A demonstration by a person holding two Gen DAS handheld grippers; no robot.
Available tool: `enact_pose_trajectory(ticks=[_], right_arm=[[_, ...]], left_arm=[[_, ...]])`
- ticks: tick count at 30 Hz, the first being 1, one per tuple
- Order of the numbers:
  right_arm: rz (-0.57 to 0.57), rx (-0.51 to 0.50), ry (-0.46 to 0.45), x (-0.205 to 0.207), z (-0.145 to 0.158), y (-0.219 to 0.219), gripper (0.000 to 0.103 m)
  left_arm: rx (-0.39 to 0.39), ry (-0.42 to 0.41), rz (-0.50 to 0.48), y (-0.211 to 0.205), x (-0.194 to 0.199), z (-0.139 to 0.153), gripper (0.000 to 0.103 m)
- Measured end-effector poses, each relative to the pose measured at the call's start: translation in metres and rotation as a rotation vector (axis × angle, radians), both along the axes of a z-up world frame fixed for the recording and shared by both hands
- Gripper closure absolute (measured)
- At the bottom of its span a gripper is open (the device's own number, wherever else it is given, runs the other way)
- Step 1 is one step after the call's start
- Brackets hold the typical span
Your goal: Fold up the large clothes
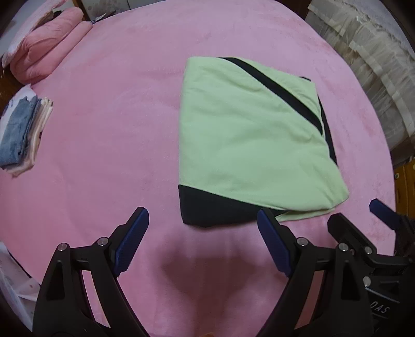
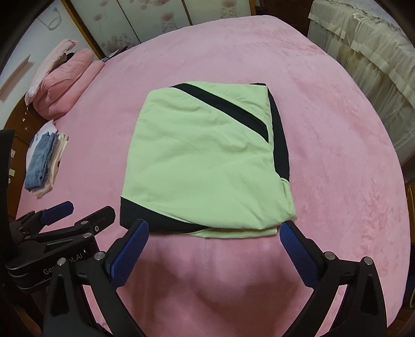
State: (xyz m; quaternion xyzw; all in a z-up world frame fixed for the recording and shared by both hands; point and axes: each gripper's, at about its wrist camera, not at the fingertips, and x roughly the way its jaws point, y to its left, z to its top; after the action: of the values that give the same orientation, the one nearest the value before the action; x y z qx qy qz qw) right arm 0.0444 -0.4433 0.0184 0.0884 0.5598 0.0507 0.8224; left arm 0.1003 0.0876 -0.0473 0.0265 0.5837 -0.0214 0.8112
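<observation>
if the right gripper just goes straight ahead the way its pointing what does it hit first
Most likely the near edge of the folded green garment, which lies straight ahead between the open fingers of the right gripper. Only bare pink blanket shows before it. Height is unclear, so it might pass just above the fabric.

Folded green garment (image 1: 249,134) beyond open left tool (image 1: 202,220).

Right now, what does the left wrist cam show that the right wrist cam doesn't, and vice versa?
Left wrist only: a white patterned cloth at the bed's near-left edge.

Right wrist only: floral wall panels behind the bed, and the "Gen...ot.AI" lettering on the left gripper body.

Both: the folded green-and-black garment flat on the pink bed cover, the folded jeans stack, the pink pillows, the cream curtain, and the open, empty right gripper.
</observation>
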Motion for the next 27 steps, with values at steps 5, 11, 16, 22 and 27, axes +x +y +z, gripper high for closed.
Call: enact_pose_trajectory(ticks=[5, 11, 16, 22, 27], right_arm=[[-0.022, -0.003, 0.012, 0.007, 0.0, 0.007, 0.0], [-0.018, -0.019, 0.009, 0.015, -0.005, 0.01, 0.0], [-0.023, -0.011, 0.022, 0.021, -0.011, 0.011, 0.0], [-0.007, -0.007, 0.043, 0.028, -0.019, 0.006, 0.0], [0.0, 0.063, 0.077, 0.041, -0.039, -0.009, 0.0]], left_arm=[[-0.013, -0.012, 0.019, 0.004, 0.007, 0.002, 0.019], [0.005, -0.034, 0.004, 0.001, 0.012, 0.001, 0.019], [0.003, -0.031, 0.013, 0.0, 0.016, -0.001, 0.019], [-0.005, -0.011, 0.019, -0.001, 0.024, -0.01, 0.019], [-0.064, 0.062, 0.043, 0.004, 0.035, -0.035, 0.019]])
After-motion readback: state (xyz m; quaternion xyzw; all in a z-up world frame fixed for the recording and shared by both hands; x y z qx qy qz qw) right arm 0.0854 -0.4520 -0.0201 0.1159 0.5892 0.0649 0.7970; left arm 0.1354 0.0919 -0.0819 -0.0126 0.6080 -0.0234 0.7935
